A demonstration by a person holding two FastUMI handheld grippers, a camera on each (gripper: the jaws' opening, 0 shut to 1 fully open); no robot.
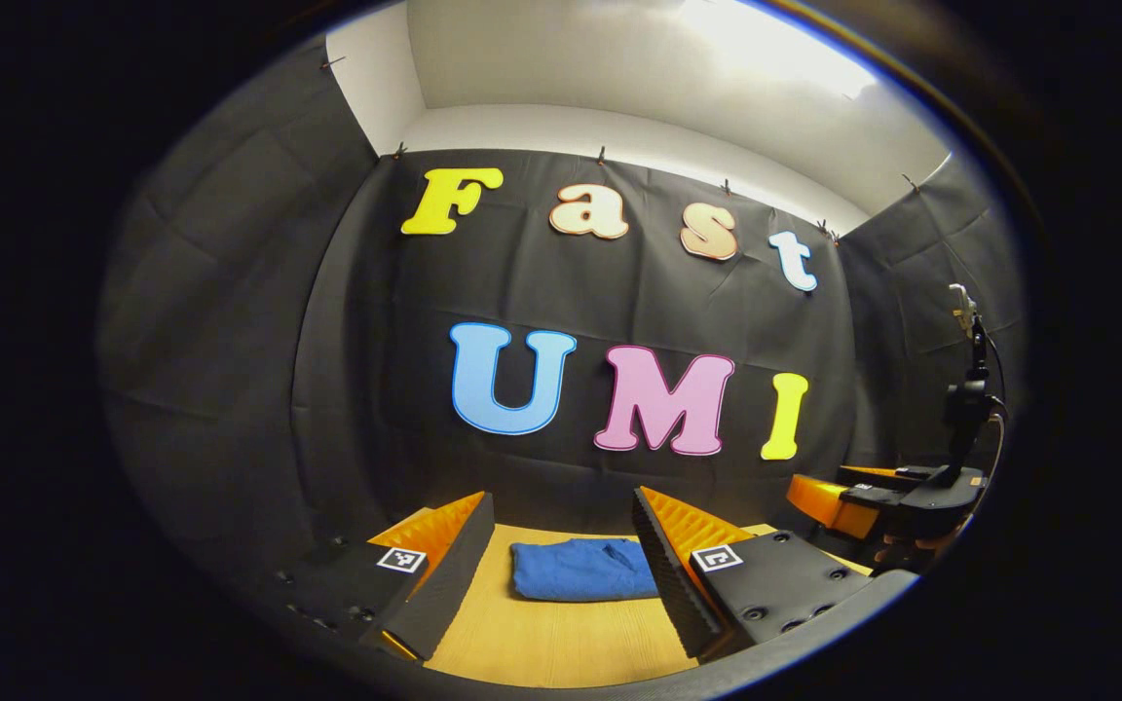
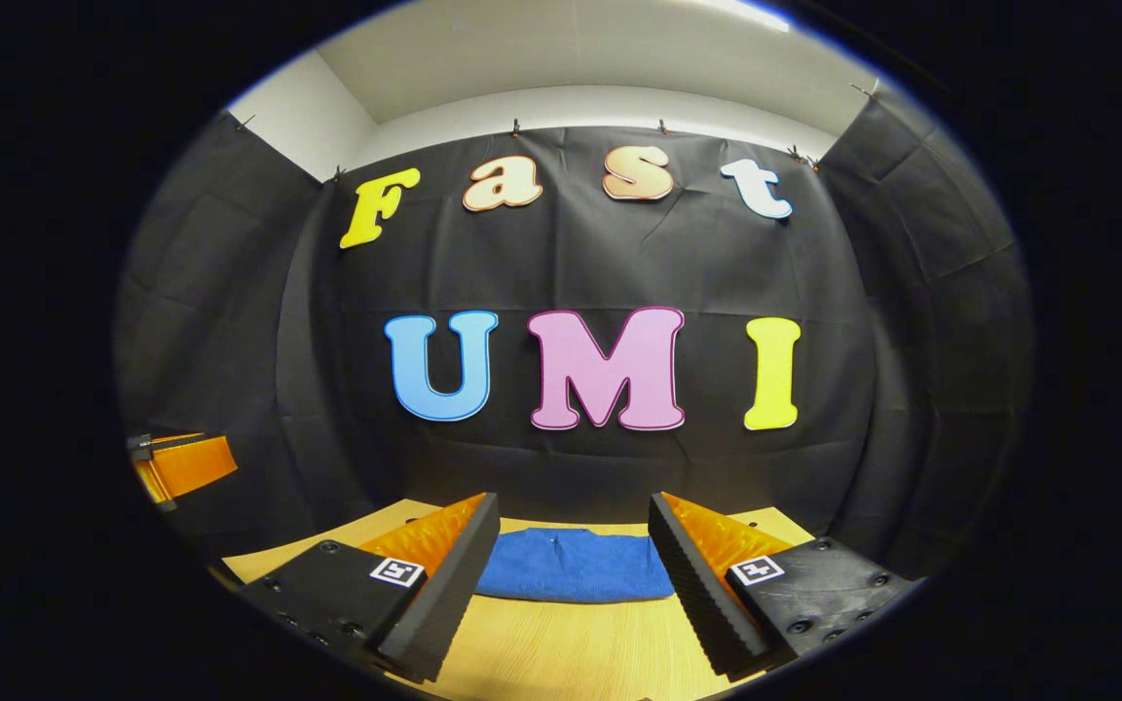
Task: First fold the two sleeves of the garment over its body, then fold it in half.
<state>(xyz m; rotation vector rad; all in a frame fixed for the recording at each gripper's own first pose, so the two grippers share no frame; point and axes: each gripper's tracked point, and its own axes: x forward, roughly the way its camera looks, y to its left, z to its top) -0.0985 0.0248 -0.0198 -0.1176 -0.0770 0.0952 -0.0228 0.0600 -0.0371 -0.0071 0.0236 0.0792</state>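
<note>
**Garment Folded, Both Tongs Open**

The blue garment (image 1: 582,570) lies folded on the far part of the wooden tabletop (image 1: 542,643), near the wall. The left tongs (image 1: 561,574) and right tongs (image 2: 571,574) stand wide open, above the tabletop, holding nothing.

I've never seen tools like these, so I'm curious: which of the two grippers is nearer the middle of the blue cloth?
The right gripper: the blue garment lies centred between its open fingers. For the left gripper, the garment sits off toward one finger.
</note>
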